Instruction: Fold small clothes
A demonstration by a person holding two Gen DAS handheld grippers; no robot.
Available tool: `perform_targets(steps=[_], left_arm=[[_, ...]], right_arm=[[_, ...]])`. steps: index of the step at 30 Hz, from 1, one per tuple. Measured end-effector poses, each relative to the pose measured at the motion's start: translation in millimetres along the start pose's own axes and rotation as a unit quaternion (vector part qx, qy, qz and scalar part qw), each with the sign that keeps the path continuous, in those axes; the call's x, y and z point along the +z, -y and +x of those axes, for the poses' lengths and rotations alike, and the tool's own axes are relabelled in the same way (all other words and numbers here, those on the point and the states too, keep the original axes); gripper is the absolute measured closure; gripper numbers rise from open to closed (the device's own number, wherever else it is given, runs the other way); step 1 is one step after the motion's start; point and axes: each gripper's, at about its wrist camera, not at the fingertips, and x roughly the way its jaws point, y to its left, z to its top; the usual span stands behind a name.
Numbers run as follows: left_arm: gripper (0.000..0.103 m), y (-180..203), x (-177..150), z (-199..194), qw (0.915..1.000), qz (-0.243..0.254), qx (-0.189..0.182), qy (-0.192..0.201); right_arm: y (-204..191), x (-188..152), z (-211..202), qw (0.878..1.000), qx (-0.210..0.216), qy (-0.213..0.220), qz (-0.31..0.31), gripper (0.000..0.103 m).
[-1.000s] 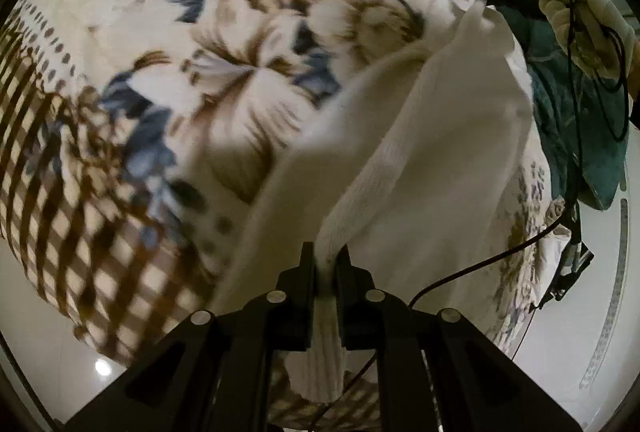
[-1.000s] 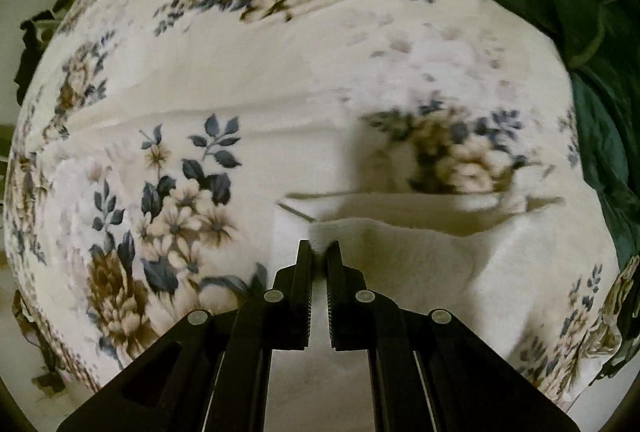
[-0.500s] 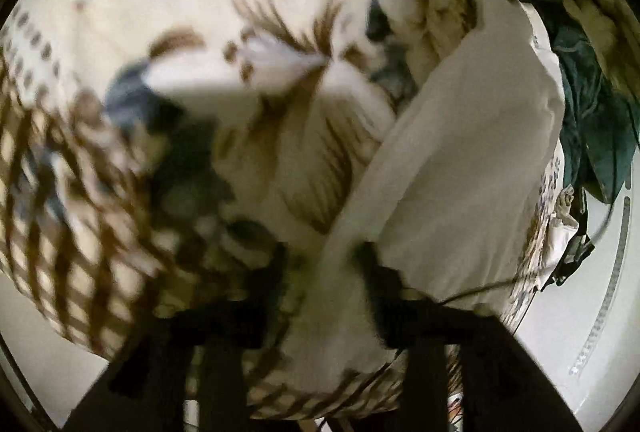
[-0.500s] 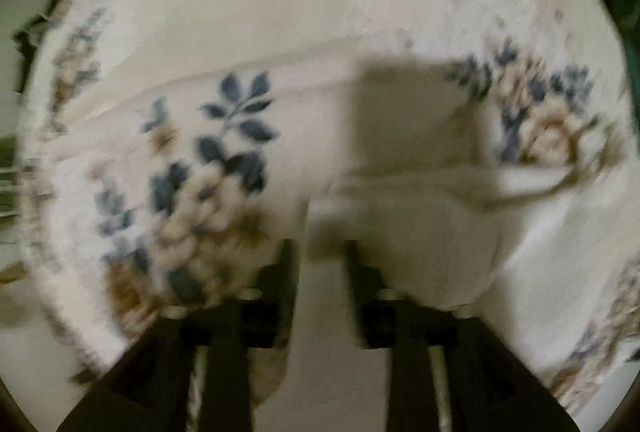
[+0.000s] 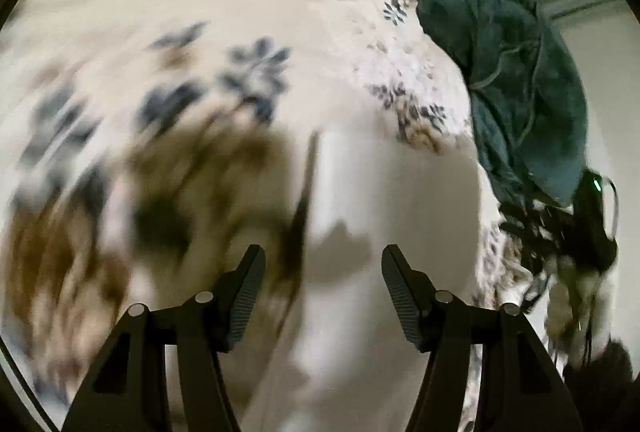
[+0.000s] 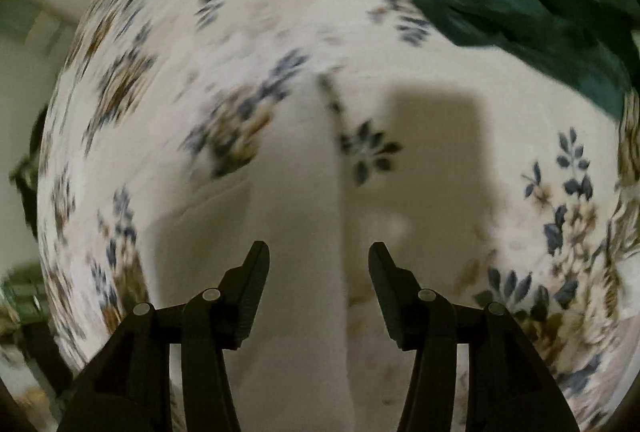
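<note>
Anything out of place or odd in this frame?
Nothing stands out. Both grippers, left and right, are open over the white cloth on the floral bedspread; motion blur hides fine detail.

White garment (image 5: 384,192) flat on bedspread (image 5: 240,12)

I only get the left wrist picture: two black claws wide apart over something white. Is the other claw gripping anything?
Observer: No. The right gripper is open too, with nothing pinched.
Operator: What's under it?
Observer: The white cloth, lying on the flowered sheet and running forward between its fingers.
Operator: Anything else ahead of it?
Observer: A blocky shadow falls on the sheet, ahead and a little to the right.
</note>
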Motion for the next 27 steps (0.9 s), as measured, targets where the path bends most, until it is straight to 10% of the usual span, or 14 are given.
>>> perform_targets(steps=[4, 6, 9, 11, 18, 23, 27], left_arm=[[0.05, 3, 33, 54, 0.9992, -0.003, 0.018, -0.035], [0.09, 5, 38, 58, 0.9995, 0.01, 0.013, -0.028], [0.096, 17, 42, 58, 0.9989, 0.038, 0.025, -0.013], [0.097, 19, 52, 62, 0.9989, 0.037, 0.028, -0.005], [0.097, 20, 76, 84, 0.9988, 0.032, 0.036, -0.004], [0.091, 18, 70, 76, 0.9987, 0.025, 0.035, -0.026], [0.042, 19, 43, 29, 0.9991, 0.041, 0.008, -0.007]], right_arm=[[17, 12, 26, 0.999, 0.031, 0.009, 0.025, 0.049], [15, 15, 41, 0.998, 0.054, 0.008, 0.027, 0.049], [7, 17, 57, 0.997, 0.071, 0.006, 0.015, 0.051], [-3, 16, 59, 0.998, 0.061, 0.026, -0.009, 0.096], [7, 28, 64, 0.999, -0.012, 0.05, -0.007, 0.097], [9, 29, 77, 1.0, 0.0, 0.009, 0.001, 0.085], [21, 7, 52, 0.999, 0.046, -0.005, 0.017, 0.052]])
